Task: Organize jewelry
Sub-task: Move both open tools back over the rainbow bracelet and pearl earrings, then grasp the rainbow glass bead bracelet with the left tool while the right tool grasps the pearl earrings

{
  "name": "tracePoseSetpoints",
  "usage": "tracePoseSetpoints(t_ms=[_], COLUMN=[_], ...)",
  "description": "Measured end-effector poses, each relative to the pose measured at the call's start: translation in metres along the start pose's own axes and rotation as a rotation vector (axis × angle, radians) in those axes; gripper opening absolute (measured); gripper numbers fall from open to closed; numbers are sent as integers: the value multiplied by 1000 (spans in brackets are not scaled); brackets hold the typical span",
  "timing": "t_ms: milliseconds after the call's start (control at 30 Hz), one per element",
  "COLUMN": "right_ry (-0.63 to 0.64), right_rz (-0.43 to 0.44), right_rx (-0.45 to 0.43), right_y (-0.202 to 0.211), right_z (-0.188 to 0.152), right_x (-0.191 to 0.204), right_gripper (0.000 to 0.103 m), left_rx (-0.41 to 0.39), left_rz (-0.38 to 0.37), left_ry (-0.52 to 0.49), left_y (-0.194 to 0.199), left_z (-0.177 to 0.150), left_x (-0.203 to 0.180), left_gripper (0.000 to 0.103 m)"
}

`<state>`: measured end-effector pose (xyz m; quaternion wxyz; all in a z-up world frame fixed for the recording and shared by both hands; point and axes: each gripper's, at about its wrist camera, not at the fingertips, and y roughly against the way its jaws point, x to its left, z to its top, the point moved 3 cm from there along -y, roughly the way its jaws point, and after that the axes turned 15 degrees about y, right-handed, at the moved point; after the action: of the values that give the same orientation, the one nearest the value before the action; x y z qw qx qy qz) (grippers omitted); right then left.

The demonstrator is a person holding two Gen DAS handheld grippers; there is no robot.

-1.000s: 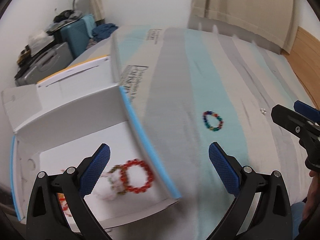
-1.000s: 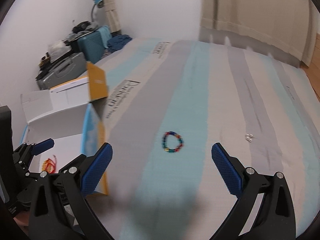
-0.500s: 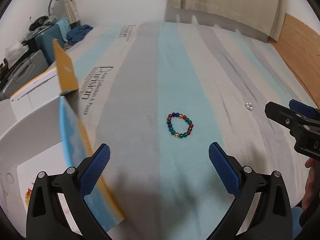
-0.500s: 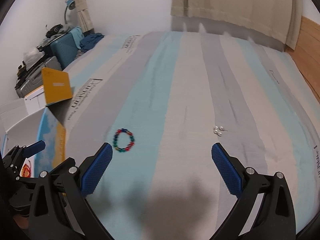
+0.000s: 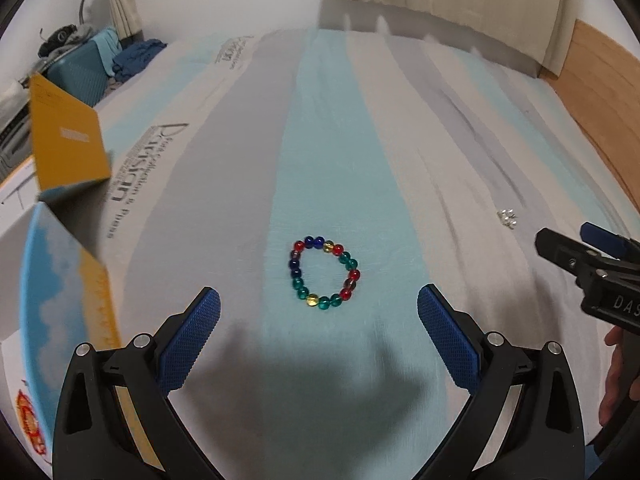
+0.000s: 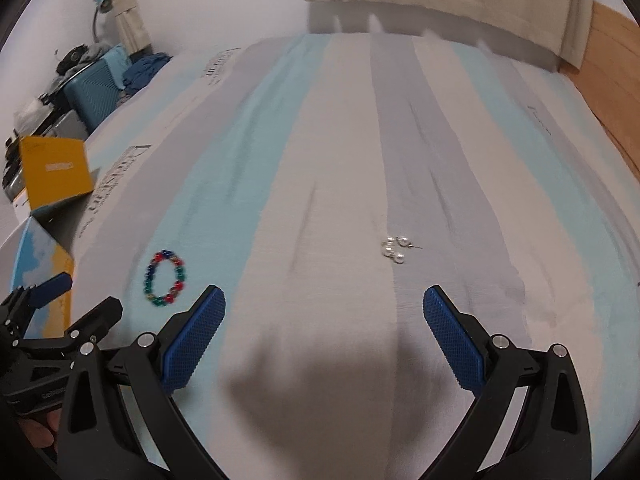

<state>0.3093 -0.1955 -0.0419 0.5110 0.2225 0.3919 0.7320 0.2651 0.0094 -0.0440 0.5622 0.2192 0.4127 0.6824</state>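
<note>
A multicoloured bead bracelet lies flat on the striped bedsheet, just ahead of my open, empty left gripper; it also shows in the right wrist view. A small cluster of pearl earrings lies ahead of my open, empty right gripper; it shows small in the left wrist view. The open cardboard box stands at the left with a bit of red jewelry visible inside.
The box's yellow flap stands up at the left. The right gripper's body is at the right edge of the left wrist view. Suitcases and clutter sit beyond the bed's left side. A wooden headboard is at the right.
Both grippers have swung right, away from the box. The left one now faces the multicoloured bracelet and is closer to it. The right one now faces the pearl earrings.
</note>
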Motion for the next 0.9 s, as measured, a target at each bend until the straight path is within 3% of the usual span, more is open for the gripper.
tracePoseSetpoints(t_ms=[467, 700, 900], right_ry=[-10, -45, -43], right_rz=[65, 94, 81], right_rx=[40, 72, 84], right_y=[-65, -89, -102], right_z=[-1, -2, -3], right_x=[-28, -44, -50], right_gripper=[95, 81, 71], left_rx=[17, 35, 55], left_rz=[22, 52, 31], left_ry=[-31, -83, -44], left_y=[-58, -78, -89], left_z=[2, -4, -3], left_x=[-8, -12, -3], left_gripper=[97, 97, 97])
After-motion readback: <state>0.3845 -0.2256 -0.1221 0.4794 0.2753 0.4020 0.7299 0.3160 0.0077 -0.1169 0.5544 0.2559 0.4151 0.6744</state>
